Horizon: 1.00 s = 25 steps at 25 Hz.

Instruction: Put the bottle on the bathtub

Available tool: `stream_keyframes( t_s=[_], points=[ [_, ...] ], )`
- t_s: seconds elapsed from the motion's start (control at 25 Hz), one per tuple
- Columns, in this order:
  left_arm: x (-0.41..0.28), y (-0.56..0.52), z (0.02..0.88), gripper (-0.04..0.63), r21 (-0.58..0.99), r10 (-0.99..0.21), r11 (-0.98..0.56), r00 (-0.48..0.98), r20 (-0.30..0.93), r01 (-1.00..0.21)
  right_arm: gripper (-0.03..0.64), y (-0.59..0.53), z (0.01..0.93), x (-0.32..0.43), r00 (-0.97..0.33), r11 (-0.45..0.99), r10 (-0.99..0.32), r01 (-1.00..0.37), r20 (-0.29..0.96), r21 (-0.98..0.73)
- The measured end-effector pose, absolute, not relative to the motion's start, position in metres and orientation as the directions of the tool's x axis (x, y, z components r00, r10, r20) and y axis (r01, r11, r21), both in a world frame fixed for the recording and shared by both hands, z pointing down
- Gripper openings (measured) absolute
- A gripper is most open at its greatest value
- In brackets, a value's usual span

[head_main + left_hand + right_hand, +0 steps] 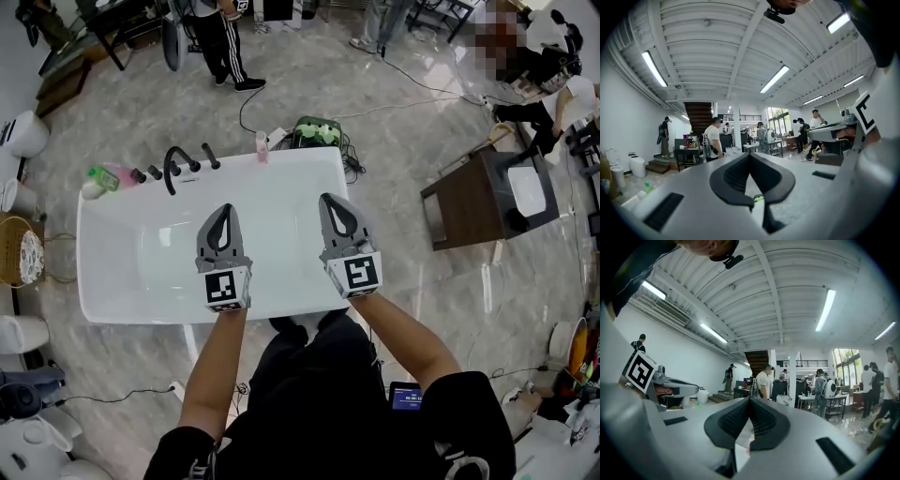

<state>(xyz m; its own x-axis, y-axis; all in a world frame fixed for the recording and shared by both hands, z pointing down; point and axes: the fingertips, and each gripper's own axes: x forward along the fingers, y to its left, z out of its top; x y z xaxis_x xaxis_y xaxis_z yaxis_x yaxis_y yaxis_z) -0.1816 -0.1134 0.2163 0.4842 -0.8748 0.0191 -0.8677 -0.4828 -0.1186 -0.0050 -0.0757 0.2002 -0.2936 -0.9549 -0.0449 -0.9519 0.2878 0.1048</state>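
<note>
Head view: left claw (pixel 223 208) and right claw (pixel 330 199) above the bathtub (pixel 291 164).
Both are closed on nothing; the bottle (pixel 111 177) lies on its rim by the tap (pixel 173 165).

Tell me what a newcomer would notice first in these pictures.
The big white bathtub fills the middle of the head view, standing on a marbled floor. Over it the left hand-held gripper and the right hand-held gripper are held side by side, both shut and empty. At the tub's far left corner, green and pink bottles sit beside a black faucet.
</note>
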Motion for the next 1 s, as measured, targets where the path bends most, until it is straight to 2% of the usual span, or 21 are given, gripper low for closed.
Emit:
stream_keyframes(
  t_s=[0.32,0.64,1.0],
  points=[
    [-0.18,-0.106,0.209,0.009,-0.127,-0.899,-0.437,0.438,0.017,-0.891,0.011,-0.069,0.204,0.003,-0.282,0.281,-0.959,-0.955,0.0,0.097],
    [-0.166,-0.095,0.202,0.009,-0.122,-0.915,-0.401,0.403,0.015,-0.908,0.011,-0.065,0.189,0.04,-0.244,0.241,-0.969,-0.968,-0.04,0.076],
    [-0.15,-0.083,0.19,0.009,-0.126,-0.914,-0.404,0.407,0.001,-0.906,0.011,-0.057,0.171,0.053,-0.262,0.256,-0.962,-0.963,-0.07,0.083]
  ],
)
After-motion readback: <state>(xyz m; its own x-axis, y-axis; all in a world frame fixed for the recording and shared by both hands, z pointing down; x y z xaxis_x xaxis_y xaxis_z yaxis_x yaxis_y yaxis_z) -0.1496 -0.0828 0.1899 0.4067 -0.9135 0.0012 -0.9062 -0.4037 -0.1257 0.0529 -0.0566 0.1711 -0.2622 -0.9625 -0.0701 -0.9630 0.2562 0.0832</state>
